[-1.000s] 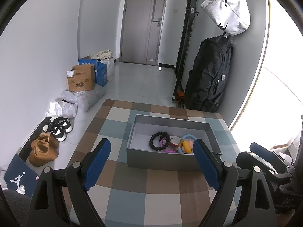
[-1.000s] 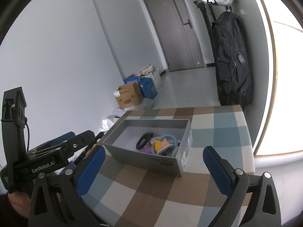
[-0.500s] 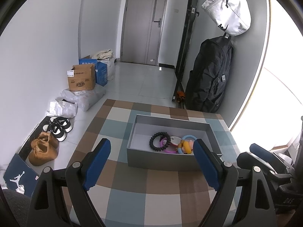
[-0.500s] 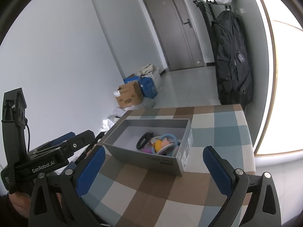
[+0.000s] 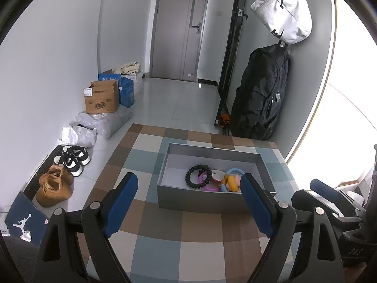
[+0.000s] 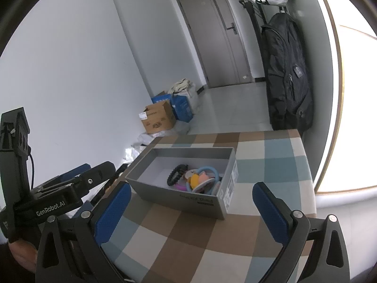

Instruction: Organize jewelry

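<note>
— What do you have on the left side?

— My left hand-held gripper (image 5: 188, 202) hangs above the near part of the desk (image 5: 165, 254), its blue pads spread wide, nothing between them. The checked cloth covers the desk from edge to edge.

— And the jewelry?

— I see it all in the grey box (image 5: 200, 200), which sits toward the far edge of the desk, nearer the right side. Inside, from left to right: a black beaded bracelet (image 5: 198, 176), a pink ring (image 5: 207, 184) overlapping it, a white and red piece (image 5: 218, 174), then a light blue ring (image 5: 234, 172) with yellow and pink pieces (image 5: 232, 181) bunched against it. They crowd the right half of the box; the left half shows bare floor.

— The right side?

— My right hand-held gripper (image 6: 192, 205) is released too, pads wide apart, hovering over the near right part of the desk with the box just beyond its fingertips. It grasps nothing.
</note>
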{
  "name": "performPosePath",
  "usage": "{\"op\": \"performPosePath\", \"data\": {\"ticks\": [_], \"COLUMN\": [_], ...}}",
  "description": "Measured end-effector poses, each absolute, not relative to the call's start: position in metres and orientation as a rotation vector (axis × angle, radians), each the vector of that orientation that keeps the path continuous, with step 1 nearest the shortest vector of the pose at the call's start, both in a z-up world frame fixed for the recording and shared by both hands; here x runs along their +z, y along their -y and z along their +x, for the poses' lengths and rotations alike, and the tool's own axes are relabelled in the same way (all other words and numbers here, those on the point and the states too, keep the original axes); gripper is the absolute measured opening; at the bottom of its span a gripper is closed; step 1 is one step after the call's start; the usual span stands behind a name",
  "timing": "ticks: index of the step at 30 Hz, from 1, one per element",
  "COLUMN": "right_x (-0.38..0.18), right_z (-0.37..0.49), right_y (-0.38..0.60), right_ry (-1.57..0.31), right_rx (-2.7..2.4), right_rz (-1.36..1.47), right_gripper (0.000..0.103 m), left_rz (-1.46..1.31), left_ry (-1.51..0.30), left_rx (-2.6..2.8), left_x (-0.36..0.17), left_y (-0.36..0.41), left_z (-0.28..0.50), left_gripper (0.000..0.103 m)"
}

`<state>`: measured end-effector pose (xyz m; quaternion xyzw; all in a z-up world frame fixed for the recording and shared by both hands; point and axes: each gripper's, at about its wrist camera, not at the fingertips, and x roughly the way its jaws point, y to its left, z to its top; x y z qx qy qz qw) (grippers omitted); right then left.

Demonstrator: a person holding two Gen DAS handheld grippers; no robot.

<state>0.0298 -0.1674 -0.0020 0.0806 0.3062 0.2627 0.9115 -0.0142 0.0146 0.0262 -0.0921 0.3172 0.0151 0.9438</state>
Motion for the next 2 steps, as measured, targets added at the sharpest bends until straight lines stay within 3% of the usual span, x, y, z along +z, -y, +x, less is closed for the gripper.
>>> {"op": "performPosePath", "data": {"ticks": [2], "right_x": [-0.0029], "right_z": [0.0311], "right_y": [0.1674], "right_ry": [-0.636], "right_rx": [0.543], "right_rz": [0.168], "right_gripper": [0.103], "left_rz": [-0.201], "left_ry": [-0.643], "left_rx": [0.027], "left_x": [0.0256], "left_y": [-0.0152], "left_z": [-0.0141], "left_gripper": [0.086]}}
